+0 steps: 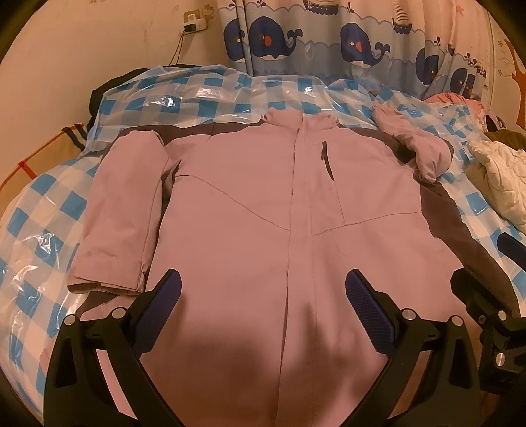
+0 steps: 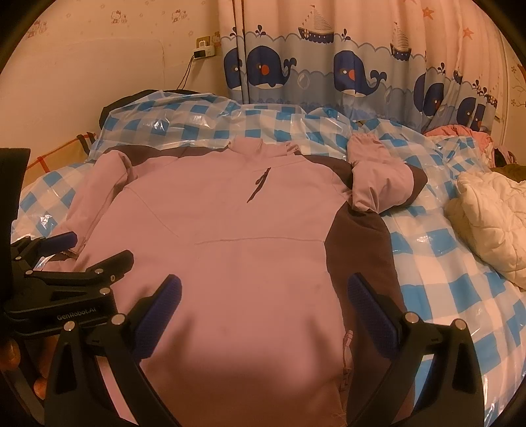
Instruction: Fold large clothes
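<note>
A large pink jacket [image 1: 256, 203] with dark brown side panels lies front-up and spread flat on the bed, collar toward the far curtain. Its left sleeve [image 1: 118, 210] lies straight beside the body; its right sleeve [image 1: 414, 144] is bent up near the shoulder. My left gripper [image 1: 263, 289] hovers open over the lower front, nothing between its blue pads. In the right wrist view the same jacket [image 2: 230, 230] fills the middle, and my right gripper [image 2: 263, 292] hangs open above its lower right part near the brown panel [image 2: 358, 249]. The left gripper [image 2: 62, 262] shows at the left edge there.
A blue-and-white checked plastic sheet [image 1: 42, 216] covers the bed. A cream quilted garment [image 2: 490, 216] and pink clothes [image 2: 457, 131] are piled at the right. A whale-print curtain [image 1: 328, 36] hangs behind, with a wall socket and cable [image 1: 194, 24] at the left.
</note>
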